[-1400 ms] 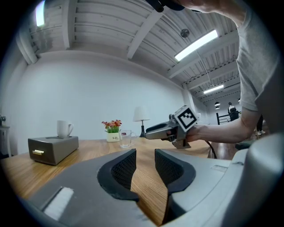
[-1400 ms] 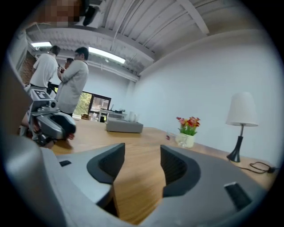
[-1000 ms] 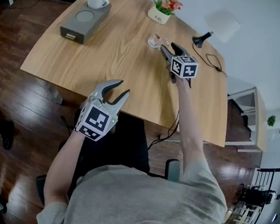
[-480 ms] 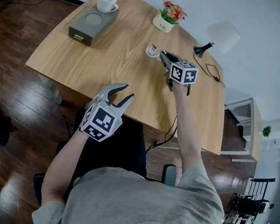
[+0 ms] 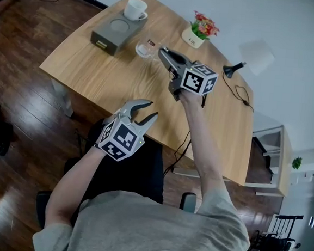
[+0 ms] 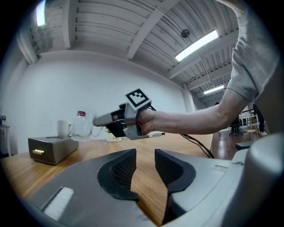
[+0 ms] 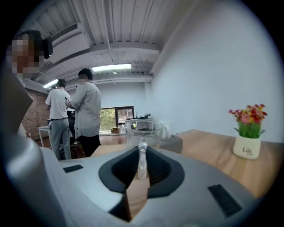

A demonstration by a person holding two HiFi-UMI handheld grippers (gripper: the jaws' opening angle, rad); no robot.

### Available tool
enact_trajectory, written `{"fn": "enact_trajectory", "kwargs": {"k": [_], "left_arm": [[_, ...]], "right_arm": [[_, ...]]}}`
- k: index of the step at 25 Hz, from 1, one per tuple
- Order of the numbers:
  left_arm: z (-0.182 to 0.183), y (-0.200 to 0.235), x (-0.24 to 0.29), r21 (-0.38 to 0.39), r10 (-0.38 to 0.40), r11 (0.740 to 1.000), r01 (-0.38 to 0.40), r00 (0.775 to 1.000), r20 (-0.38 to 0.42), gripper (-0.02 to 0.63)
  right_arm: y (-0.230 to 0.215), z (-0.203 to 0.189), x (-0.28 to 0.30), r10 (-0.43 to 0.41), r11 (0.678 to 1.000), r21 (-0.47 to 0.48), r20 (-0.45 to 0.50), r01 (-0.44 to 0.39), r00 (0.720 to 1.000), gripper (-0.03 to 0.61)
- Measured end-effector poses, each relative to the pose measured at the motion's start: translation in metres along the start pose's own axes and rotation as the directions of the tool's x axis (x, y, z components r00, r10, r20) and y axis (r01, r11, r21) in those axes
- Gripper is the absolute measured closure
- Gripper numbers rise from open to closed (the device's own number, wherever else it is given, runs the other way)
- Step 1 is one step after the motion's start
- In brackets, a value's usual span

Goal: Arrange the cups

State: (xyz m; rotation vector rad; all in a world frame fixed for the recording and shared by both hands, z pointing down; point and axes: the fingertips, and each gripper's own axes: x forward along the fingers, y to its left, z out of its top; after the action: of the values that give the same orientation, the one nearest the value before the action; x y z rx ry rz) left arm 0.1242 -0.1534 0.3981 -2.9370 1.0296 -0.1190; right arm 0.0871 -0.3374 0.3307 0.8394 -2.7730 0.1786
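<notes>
A clear glass cup (image 5: 144,49) hangs just above the wooden table (image 5: 96,73), next to the grey box (image 5: 107,33). My right gripper (image 5: 162,53) is shut on the glass cup's handle (image 7: 142,158), and the cup's bowl (image 7: 142,131) stands upright beyond the jaws. A white cup (image 5: 135,9) sits on the far end of the grey box; a round recess shows on the box's near part. My left gripper (image 5: 145,109) hovers at the table's front edge, open with nothing in it. In the left gripper view the glass cup (image 6: 83,125) and white cup (image 6: 63,128) show at left.
A white pot of red flowers (image 5: 199,33) stands at the table's back, right of the box. A black desk lamp (image 5: 231,68) with its cable lies at the far right. Two people (image 7: 80,119) stand in the room beyond the table.
My right gripper has closed on the glass cup's handle and carried it left, from near the flower pot to beside the grey box. The left gripper stayed put.
</notes>
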Motion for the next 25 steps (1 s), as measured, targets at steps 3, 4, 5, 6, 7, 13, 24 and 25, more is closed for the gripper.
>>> {"fn": "enact_trajectory", "kwargs": {"k": [3,4,5,6,7,13,24,25], "left_arm": [[0.0,-0.001,0.002,-0.001,-0.003,1.0,0.003,1.0,0.004,0.483],[0.0,-0.001,0.002,-0.001,-0.004,1.0,0.004,1.0,0.005,0.483],[0.0,-0.001,0.002,-0.001,-0.004,1.0,0.004,1.0,0.005,0.483],[0.0,-0.001,0.002,-0.001,-0.005,1.0,0.005,1.0,0.004,0.483],[-0.001,-0.002,0.002,-0.001,-0.007,1.0,0.007,1.0,0.003,0.483],[0.0,-0.005,0.002,0.002,-0.019,1.0,0.019,1.0,0.001,0.483],[0.0,-0.004,0.001,0.004,-0.02,1.0,0.02,1.0,0.003,0.483],[0.0,-0.004,0.001,0.004,-0.019,1.0,0.019,1.0,0.003,0.483]], "right_arm": [[0.007,0.028,0.042,0.014,0.996,-0.086,-0.014,-0.015,1.0,0.52],[0.007,0.034,0.056,0.016,0.995,-0.102,-0.026,-0.018,1.0,0.521],[0.007,0.037,0.07,0.018,0.993,-0.113,-0.041,-0.022,0.999,0.52],[0.006,0.038,0.084,0.018,0.992,-0.12,-0.058,-0.025,0.998,0.522],[0.005,0.038,0.096,0.015,0.992,-0.127,-0.077,-0.025,0.997,0.52],[-0.005,0.035,0.139,-0.007,0.993,-0.116,-0.145,-0.01,0.989,0.522],[-0.019,0.032,0.147,-0.077,0.986,-0.159,-0.161,0.051,0.984,0.512],[-0.02,0.032,0.146,-0.094,0.983,-0.172,-0.164,0.065,0.982,0.496]]}}
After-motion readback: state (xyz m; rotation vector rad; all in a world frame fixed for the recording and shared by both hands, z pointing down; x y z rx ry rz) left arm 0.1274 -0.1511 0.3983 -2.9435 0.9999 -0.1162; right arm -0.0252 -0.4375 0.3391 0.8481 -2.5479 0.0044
